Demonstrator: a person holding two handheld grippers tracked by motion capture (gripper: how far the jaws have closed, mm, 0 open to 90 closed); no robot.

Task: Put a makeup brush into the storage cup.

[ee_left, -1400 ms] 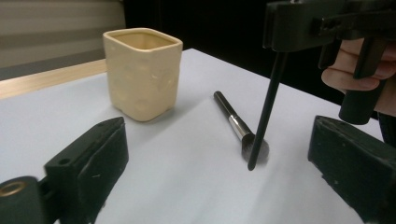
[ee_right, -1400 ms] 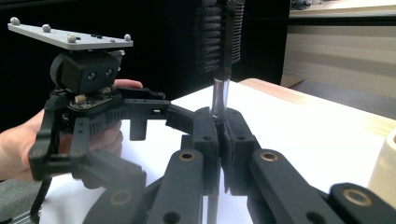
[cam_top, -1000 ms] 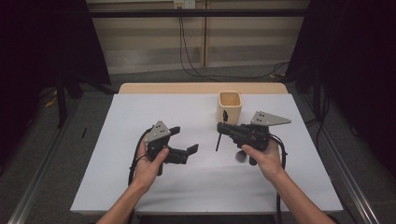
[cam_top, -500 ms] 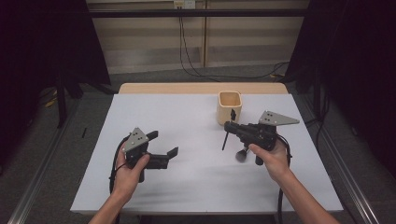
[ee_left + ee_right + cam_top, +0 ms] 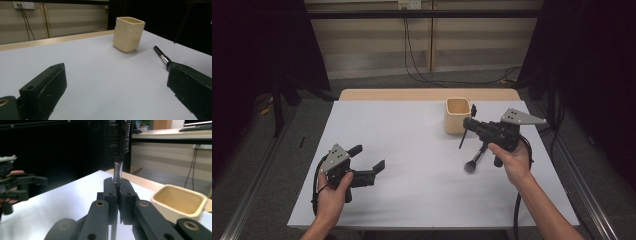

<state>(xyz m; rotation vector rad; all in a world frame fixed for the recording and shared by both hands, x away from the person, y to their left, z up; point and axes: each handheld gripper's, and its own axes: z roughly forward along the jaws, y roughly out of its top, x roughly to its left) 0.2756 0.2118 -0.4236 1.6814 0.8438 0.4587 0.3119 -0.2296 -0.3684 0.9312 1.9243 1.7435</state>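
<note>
Since the earlier frames, our left hand has drawn back toward the near left of the table (image 5: 412, 200), while our right hand has lifted slightly and carried its load a little nearer the cup.

We start with the table: a white sheet, wooden edge at the far side. On it, right of centre and toward the back, stands the cup (image 5: 458, 115), beige, square-mouthed, upright and empty as far as we can see into it from the right gripper view.

Our right gripper (image 5: 468, 124) is clamped on the brush (image 5: 475, 156), just beside the cup on its near right. The jaws pinch the dark handle partway along; the brush hangs steeply tilted (bristles down and toward us, handle end up past the jaws). Its long axis is nearly upright in the right gripper view, and the cup mouth lies just to the right of the jaws there.

Our left gripper (image 5: 368, 159) stands with jaws spread wide, nothing between them, well apart from the cup. So the right hand is plainly the nearer, and we judge the coming move to be bringing the brush over the cup's mouth.
</note>
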